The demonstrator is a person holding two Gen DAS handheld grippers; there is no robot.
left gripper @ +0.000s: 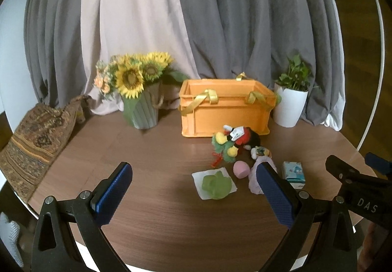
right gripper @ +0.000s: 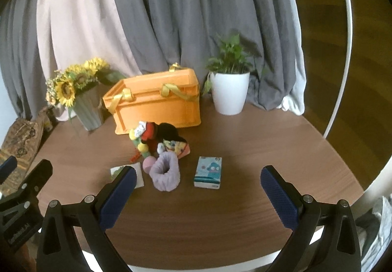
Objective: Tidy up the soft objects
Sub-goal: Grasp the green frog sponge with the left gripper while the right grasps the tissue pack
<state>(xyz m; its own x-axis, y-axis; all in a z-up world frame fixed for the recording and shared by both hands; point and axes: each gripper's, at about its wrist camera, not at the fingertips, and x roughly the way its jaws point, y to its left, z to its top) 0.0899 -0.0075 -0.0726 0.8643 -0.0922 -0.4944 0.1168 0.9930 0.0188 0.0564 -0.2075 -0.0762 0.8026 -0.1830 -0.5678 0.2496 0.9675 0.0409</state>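
Both my grippers hang wide and empty over the near edge of the tabletop (right gripper: 220, 210), the left gripper (left gripper: 193, 196) facing a green squishy toy (left gripper: 216, 183) on its white card, the right gripper (right gripper: 198, 196) facing a lilac fuzzy band (right gripper: 166, 174) and a small tissue pack (right gripper: 208, 172). Behind these, toward the far edge, a heap of plush toys (right gripper: 159, 137) lies just before the orange crate (right gripper: 156, 105). All look light and yielding; I judge the band best pinched through its loop wall, the plush by its bulk.

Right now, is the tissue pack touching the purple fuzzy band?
Apart. The right wrist view shows bare table between the tissue pack and the purple fuzzy band.
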